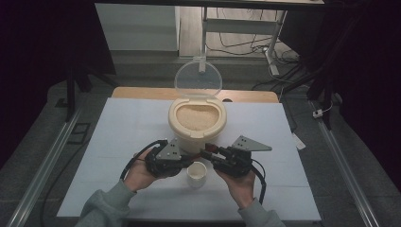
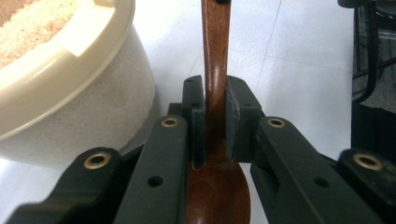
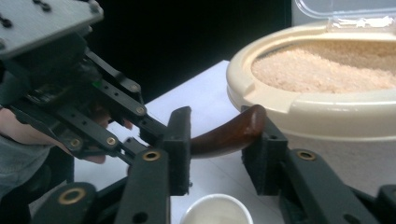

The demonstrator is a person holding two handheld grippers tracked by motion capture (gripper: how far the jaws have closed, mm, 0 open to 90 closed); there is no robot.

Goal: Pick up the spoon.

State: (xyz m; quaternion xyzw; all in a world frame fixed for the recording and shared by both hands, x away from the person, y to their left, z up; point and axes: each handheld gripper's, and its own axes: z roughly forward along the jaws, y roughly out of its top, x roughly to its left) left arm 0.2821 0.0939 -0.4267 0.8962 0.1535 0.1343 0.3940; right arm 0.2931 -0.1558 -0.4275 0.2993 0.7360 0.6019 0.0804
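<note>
**Spoon passed across above the cup**

On the white table (image 1: 118,142), the cream rice container (image 1: 197,120) sits centred with its clear lid (image 1: 198,79) tipped up and back, so the grain is open to a scoop from the person's side. Just in front of it stands the small white cup (image 1: 196,174), between the two hands, likely there to take what is scooped.

Over that cup the grippers meet. The left gripper (image 2: 215,116) is clamped tight on the neck of the brown wooden spoon (image 2: 215,60), bowl toward the hand and handle pointing outward, which offers the free end to the other side. The right gripper (image 3: 223,140) has its jaws partly drawn in around that handle tip; the far pad seems to touch the wood, the near one stands a little clear, so I judge no firm grip yet. A hand-over seems to be under way.
</note>
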